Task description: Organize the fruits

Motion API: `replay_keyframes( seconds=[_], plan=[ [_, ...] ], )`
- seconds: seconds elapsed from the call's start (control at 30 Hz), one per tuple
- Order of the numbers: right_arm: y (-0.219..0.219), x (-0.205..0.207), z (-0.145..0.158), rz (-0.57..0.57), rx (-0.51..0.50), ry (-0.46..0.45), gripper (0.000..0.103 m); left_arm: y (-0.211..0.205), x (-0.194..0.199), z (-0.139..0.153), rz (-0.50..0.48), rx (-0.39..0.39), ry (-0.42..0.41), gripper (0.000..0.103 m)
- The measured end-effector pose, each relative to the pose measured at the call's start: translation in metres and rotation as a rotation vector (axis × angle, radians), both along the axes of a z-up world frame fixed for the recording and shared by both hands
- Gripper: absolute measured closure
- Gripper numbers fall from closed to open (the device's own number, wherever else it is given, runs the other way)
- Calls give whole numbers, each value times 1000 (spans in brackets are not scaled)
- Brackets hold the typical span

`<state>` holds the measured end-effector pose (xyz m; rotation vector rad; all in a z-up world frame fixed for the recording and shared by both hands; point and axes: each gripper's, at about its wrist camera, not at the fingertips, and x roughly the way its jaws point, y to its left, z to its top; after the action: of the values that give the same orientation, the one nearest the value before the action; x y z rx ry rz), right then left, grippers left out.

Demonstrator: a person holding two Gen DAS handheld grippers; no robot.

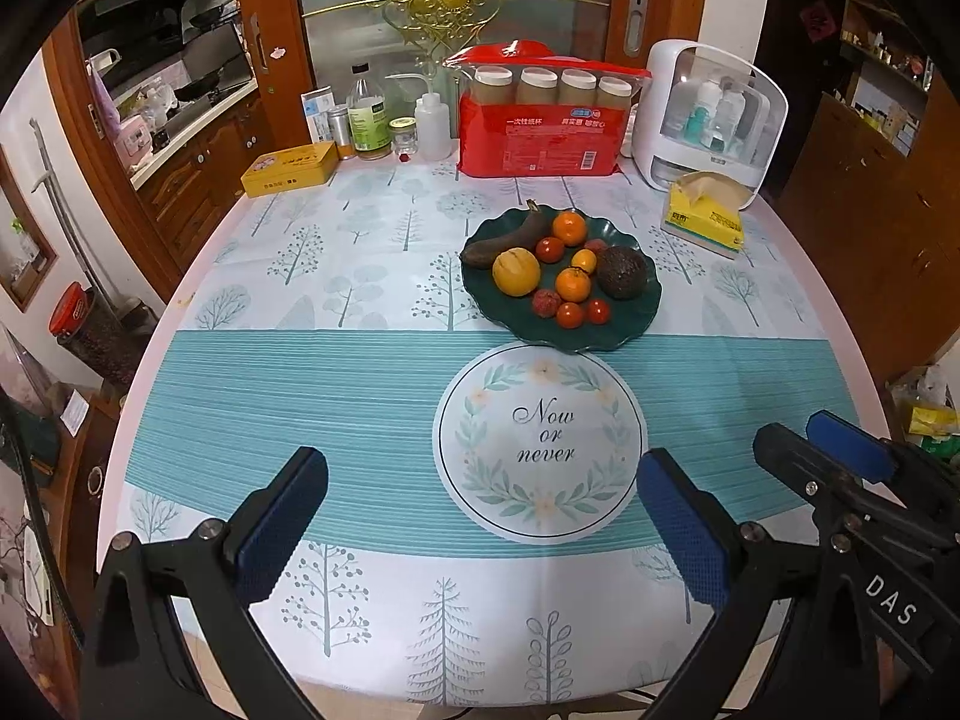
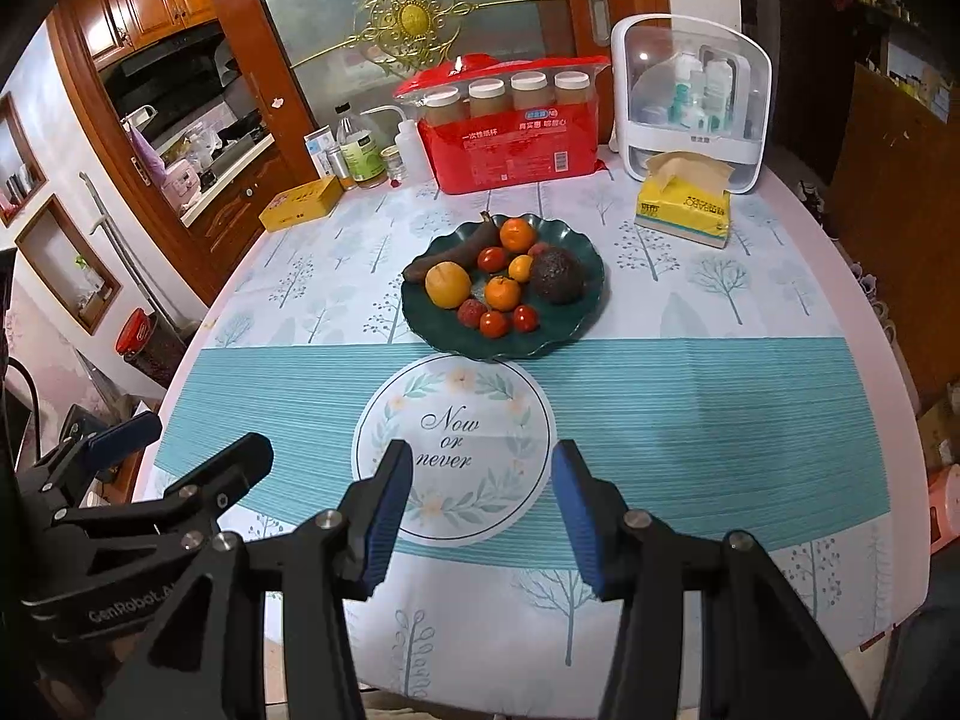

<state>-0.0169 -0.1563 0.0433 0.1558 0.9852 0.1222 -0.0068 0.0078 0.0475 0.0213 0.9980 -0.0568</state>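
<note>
A dark green wavy plate (image 1: 636, 324) (image 2: 570, 324) sits mid-table. It holds a blackened banana (image 1: 510, 237), a yellow citrus (image 1: 516, 272), a dark avocado (image 1: 621, 272), small oranges, red tomatoes and lychees. My left gripper (image 1: 480, 516) hovers over the near part of the table, well short of the plate, open wide with nothing between its blue pads. My right gripper (image 2: 483, 510) hangs beside it over the "Now or never" print, open and empty. Each gripper also shows in the other's view: the right gripper (image 1: 822, 450) at the right, the left gripper (image 2: 180, 444) at the left.
Along the table's back edge stand a red pack of paper cups (image 1: 540, 132), a white storage box (image 1: 708, 114), a yellow tissue pack (image 1: 705, 222), a yellow tin (image 1: 291, 169) and several bottles (image 1: 367, 114). Wooden cabinets and a glass door lie behind the round table.
</note>
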Motion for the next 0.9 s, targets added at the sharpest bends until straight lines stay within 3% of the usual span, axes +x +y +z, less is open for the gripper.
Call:
replay_keyframes(
  seconds=[0.9],
  plan=[
    [-3, -6, 2, -3, 2, 3, 54, 2, -7, -2, -11, -5, 8, 1]
  ],
)
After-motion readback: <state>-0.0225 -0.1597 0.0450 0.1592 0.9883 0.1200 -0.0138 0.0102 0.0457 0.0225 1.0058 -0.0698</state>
